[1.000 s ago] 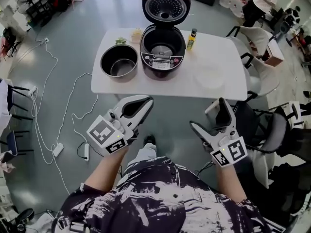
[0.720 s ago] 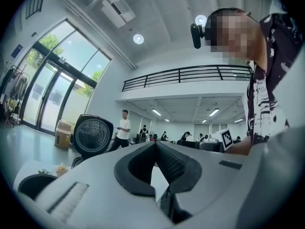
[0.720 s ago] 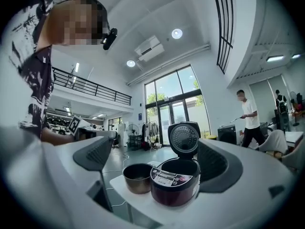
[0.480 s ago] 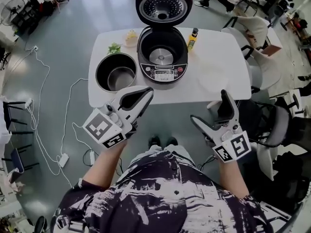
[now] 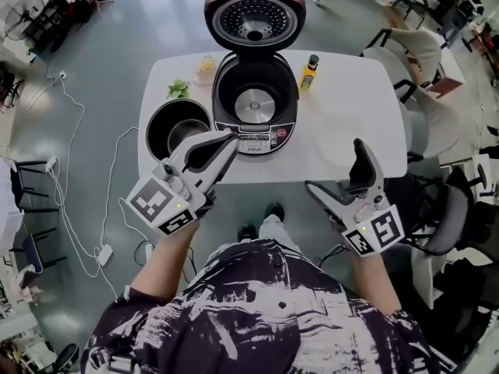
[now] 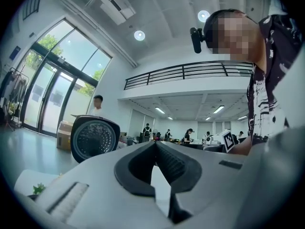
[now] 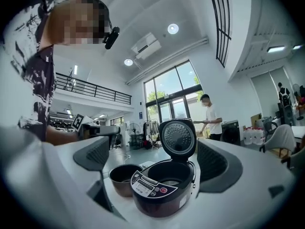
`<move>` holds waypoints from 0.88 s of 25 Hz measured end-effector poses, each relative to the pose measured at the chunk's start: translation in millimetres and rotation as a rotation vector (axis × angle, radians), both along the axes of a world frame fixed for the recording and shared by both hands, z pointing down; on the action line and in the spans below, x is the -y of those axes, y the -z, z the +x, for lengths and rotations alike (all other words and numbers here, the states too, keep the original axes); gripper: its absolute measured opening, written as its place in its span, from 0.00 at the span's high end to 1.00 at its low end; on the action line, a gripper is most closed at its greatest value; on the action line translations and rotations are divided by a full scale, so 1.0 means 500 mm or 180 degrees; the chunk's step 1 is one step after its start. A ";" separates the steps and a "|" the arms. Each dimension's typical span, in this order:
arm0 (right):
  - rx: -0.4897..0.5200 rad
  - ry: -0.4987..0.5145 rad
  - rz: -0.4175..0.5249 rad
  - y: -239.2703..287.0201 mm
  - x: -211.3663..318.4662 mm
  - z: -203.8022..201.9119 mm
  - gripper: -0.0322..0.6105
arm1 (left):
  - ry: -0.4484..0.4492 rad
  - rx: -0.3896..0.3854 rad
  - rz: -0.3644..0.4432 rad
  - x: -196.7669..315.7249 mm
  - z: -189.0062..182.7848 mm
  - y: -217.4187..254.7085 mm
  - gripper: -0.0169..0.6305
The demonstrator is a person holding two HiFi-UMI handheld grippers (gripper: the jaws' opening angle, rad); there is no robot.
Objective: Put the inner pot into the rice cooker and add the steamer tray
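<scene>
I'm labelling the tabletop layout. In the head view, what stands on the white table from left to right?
inner pot → rice cooker → small bottle

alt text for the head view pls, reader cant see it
Seen from above, a rice cooker stands open and empty on a white table, the inner pot beside it at the view's left. A person holds the left gripper, shut, and the right gripper, open, at the table's near edge; neither holds anything.
</scene>
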State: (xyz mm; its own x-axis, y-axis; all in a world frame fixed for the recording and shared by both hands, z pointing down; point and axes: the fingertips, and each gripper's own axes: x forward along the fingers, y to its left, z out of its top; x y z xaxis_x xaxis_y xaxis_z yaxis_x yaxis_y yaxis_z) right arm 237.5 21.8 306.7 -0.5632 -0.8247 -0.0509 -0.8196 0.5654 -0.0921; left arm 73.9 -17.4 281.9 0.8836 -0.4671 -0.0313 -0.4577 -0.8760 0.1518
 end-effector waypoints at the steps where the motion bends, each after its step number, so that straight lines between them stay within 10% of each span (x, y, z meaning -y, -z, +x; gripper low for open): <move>1: -0.0009 0.0044 0.0010 0.001 0.017 0.009 0.12 | 0.0040 0.0006 0.0009 0.016 0.008 0.003 0.97; 22: -0.0192 0.0480 0.0005 0.015 0.208 -0.062 0.12 | 0.0446 -0.0093 0.0064 0.201 -0.080 0.026 0.97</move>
